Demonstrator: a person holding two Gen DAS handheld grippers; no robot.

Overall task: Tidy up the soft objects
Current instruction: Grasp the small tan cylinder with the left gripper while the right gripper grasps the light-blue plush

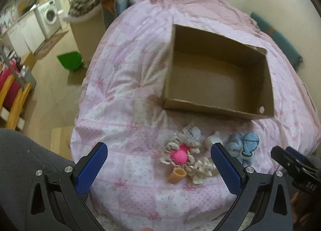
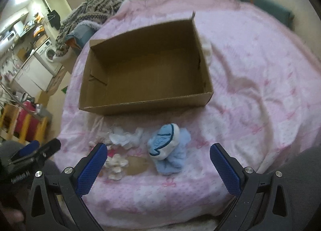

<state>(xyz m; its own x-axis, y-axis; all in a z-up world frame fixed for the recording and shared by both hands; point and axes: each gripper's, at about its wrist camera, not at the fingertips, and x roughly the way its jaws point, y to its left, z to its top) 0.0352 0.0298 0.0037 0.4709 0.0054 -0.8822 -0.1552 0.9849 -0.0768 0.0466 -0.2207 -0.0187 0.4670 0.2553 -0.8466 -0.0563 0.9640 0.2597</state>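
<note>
both grippers, left gripper (image 1: 158, 162) and right gripper (image 2: 158, 162), hang spread wide and empty. the blue fish plush (image 2: 167, 148) lies at 12 o'clock of the right one, near the empty cardboard box (image 2: 144, 108). best to drop straight down and pinch its bulk, not the quilt (image 2: 250, 90).

We see two matching claws. The left claw (image 1: 159, 162) has a black plastic frame with triangular cut-outs, round silver screws at the finger pivots, and two blue fingers (image 1: 92, 167) with a fine knurled pad texture. The right claw (image 2: 158, 162) has the same build: black frame, silver screws, blue textured fingers (image 2: 225, 167). In the left wrist view the right claw's black body carries small white lettering, too blurred to read; likewise the left claw's body in the right wrist view. Dark grey clothing (image 1: 26, 148) shows at the lower left of the left wrist view, and grey fabric at the right edge of the right wrist view.
</note>
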